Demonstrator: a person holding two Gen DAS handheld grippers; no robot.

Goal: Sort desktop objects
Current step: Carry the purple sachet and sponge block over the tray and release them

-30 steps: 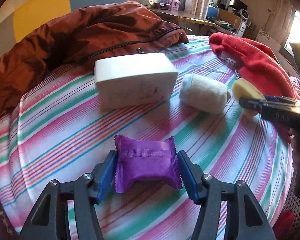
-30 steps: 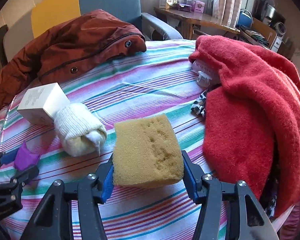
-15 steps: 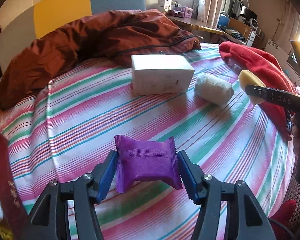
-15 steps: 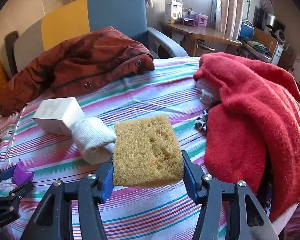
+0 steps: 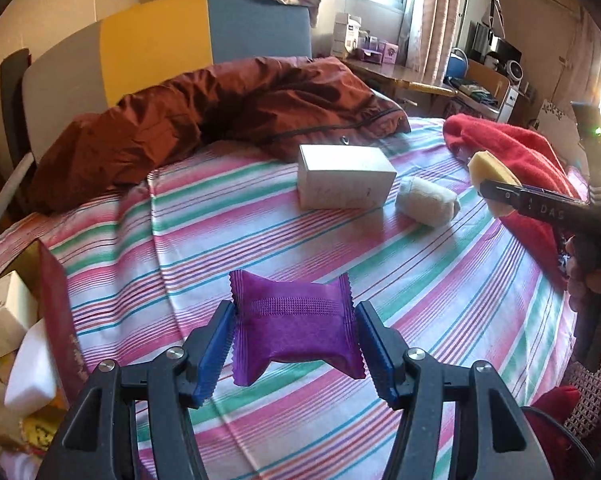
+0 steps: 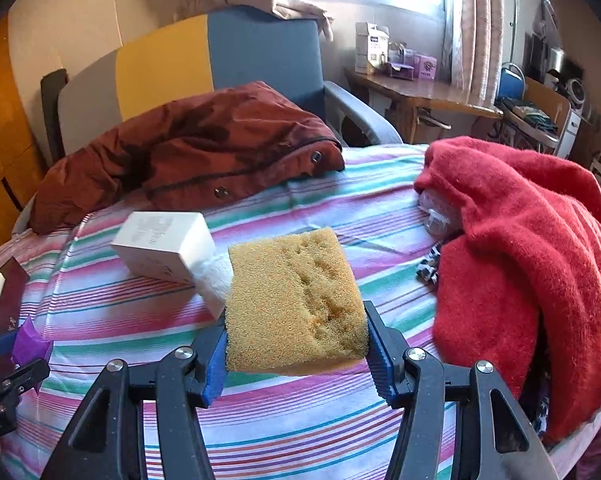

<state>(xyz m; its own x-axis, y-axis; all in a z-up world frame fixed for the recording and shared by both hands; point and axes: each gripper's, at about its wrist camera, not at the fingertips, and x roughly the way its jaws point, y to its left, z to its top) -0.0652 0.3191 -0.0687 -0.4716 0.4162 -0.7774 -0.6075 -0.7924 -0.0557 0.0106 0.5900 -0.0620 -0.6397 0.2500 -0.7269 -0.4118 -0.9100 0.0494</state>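
Note:
My left gripper [image 5: 294, 344] is shut on a purple foil packet [image 5: 294, 326], held above the striped tablecloth [image 5: 220, 224]. My right gripper [image 6: 296, 350] is shut on a yellow sponge [image 6: 294, 300], also lifted off the cloth; the sponge [image 5: 490, 168] and that gripper show at the right edge of the left wrist view. A white box [image 5: 344, 178] and a rolled white sock [image 5: 426, 202] lie side by side mid-table. In the right wrist view the box [image 6: 164, 246] sits left of the sponge, which partly hides the sock [image 6: 214, 280].
A rust-brown jacket [image 5: 220, 116] covers the table's far side. A red towel [image 6: 520, 260] is heaped at the right. An open dark-red box [image 5: 56, 320] holding small cartons sits off the table's left edge. A chair [image 6: 220, 56] stands behind.
Both grippers have risen and drawn back from the table with their objects still held. The white box and sock look smaller and farther. The dark-red box has come into view at the left.

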